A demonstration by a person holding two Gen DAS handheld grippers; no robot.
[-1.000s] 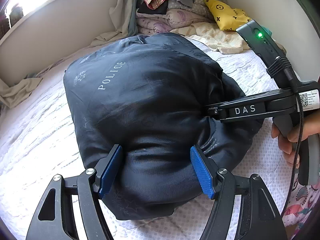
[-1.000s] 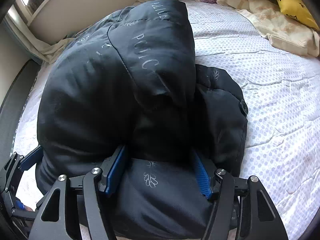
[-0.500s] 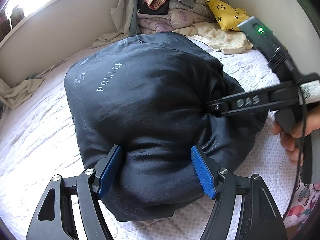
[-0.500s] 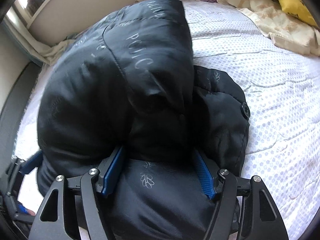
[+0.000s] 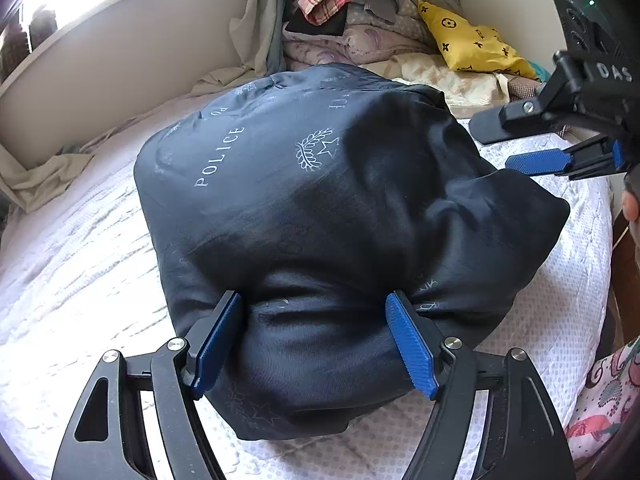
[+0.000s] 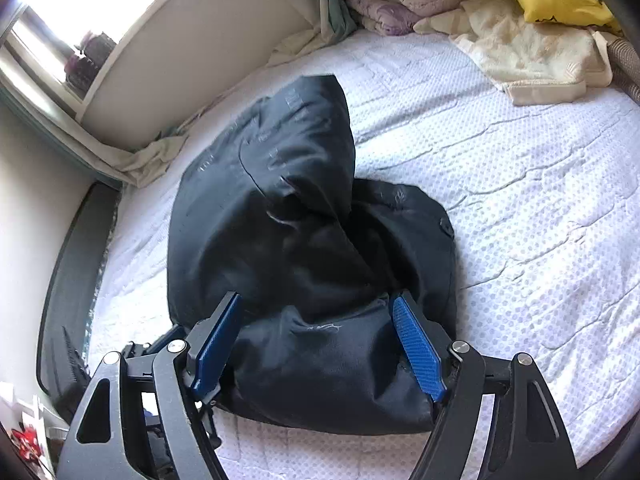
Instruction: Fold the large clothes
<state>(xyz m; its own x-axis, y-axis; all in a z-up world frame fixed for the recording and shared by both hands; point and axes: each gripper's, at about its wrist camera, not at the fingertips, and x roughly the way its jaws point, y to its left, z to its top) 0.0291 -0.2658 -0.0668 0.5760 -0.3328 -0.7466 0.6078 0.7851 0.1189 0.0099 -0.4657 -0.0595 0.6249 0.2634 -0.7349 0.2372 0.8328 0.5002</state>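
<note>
Sunlit window [image 6: 80, 4] above a white-quilted bed [image 6: 520, 208] piled with bedding [image 5: 360, 36].
</note>
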